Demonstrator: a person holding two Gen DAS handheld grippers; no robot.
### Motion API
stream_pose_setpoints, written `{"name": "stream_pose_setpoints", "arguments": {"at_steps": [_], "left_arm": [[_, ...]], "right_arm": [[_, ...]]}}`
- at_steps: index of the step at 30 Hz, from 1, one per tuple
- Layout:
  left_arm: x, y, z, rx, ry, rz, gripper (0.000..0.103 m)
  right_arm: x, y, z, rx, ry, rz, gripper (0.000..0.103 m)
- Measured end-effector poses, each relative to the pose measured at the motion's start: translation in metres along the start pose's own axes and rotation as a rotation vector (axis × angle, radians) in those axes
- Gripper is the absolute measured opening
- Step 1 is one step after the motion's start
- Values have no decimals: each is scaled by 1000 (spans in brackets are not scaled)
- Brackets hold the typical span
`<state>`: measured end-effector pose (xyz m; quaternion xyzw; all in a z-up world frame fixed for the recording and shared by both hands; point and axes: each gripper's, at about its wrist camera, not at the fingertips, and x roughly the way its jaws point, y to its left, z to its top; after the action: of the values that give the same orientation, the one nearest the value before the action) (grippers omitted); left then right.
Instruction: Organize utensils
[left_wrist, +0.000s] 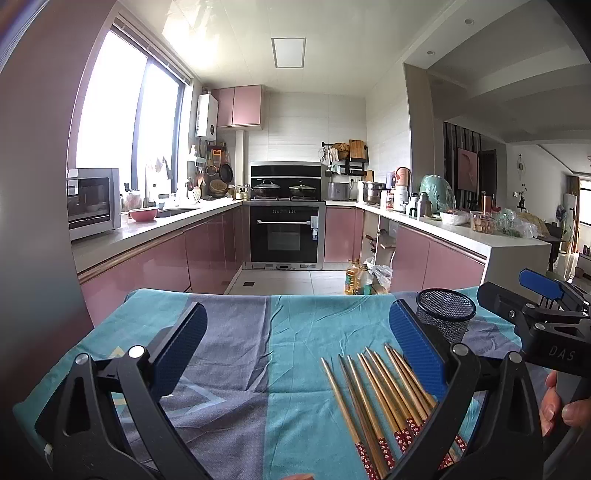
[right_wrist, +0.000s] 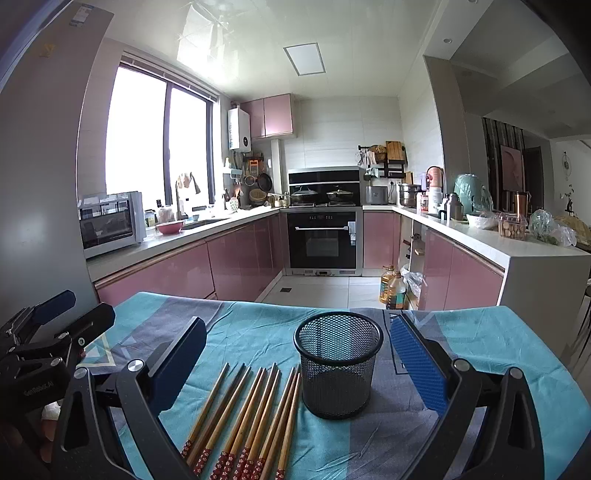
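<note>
**Nothing sorted yet: chopsticks flat, cup empty**

Chopsticks (right_wrist: 243, 417) all loose on the cloth (right_wrist: 480, 347), none in the cup (right_wrist: 338, 363). Fanned side by side, patterned red ends nearest the cameras, tips pointing away toward the kitchen. Judged from this: task at its very start, every stick left to lift and drop in.

Count in the right wrist view: about nine or ten sticks, so likely five pairs; some overlap and the near ends run out of frame, so no exact figure. Left wrist view gives roughly the same number. One mesh cup, black, upright, nothing visible inside through the mesh or over the rim. Two grippers.

Placement relative to the right gripper (right_wrist: 295, 369): sticks low between the fingers and toward the left finger; cup directly ahead, between the fingers, nearer the right one, just beside the outermost stick. Relative to the left gripper (left_wrist: 295, 347): sticks low and right, partly hidden under the right finger; cup beyond that finger's tip.

Left gripper spread wide, holding nothing. Right gripper likewise spread wide and empty, hovering above the cloth.

Further out: a hand (left_wrist: 561, 406) on the right gripper's handle at the left view's edge, pink kitchen cabinets behind.
</note>
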<state>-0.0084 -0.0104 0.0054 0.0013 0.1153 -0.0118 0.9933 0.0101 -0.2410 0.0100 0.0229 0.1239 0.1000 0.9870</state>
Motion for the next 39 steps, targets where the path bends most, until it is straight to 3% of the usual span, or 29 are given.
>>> {"name": "stream_pose_setpoints", "arguments": {"at_steps": [7,13,17,19,26,29,34,39], "left_arm": [[9,1,-5,-1,46,-11,97],[33,0,-14,13,165,-47,97],[55,2,-26,26,285,-75,96],[66,3,-32,34,336,-78,88],[108,-7,-64,87,513,-165,72],[120,-11,-74,98,561,-194,65],[141,-22,-90,104,633,-233,55],[154,-30,-90,128,655,-250,48]], "right_arm": [[11,-6,-7,1,95,23,97],[31,-2,-27,-43,257,57,96],[52,-6,-44,-50,406,64,83],[61,-9,-53,-38,466,74,74],[84,-13,-70,-5,578,102,45],[89,-14,-74,-8,608,102,39],[93,-19,-74,-4,632,121,36],[103,-10,-74,-63,658,115,29]]}}
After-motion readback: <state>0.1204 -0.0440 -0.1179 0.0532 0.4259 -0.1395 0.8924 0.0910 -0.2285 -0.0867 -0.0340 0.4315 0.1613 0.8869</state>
